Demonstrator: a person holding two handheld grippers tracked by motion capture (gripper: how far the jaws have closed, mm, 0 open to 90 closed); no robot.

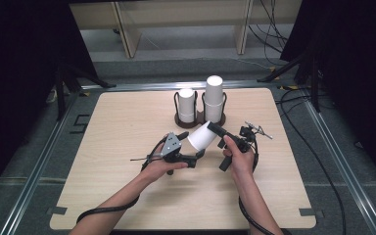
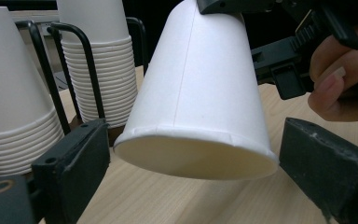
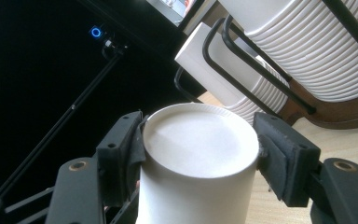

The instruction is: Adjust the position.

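Right gripper [image 1: 214,130]: jaws clamped on the closed base end of a single white paper cup [image 1: 201,137], pads pressing both sides. Cup held tilted above the table [image 1: 127,196], just in front of the cup holder [image 1: 198,121], wide mouth toward the left gripper [image 1: 192,147].

Left gripper: jaws apart, one each side of the cup's rolled rim, not touching it.

Cup: plain white, tapered, faint vertical seam down the wall, recessed flat base, clean and undented.

Behind: two stacks of nested white cups [image 2: 100,70] inside black wire loops on a brown base.
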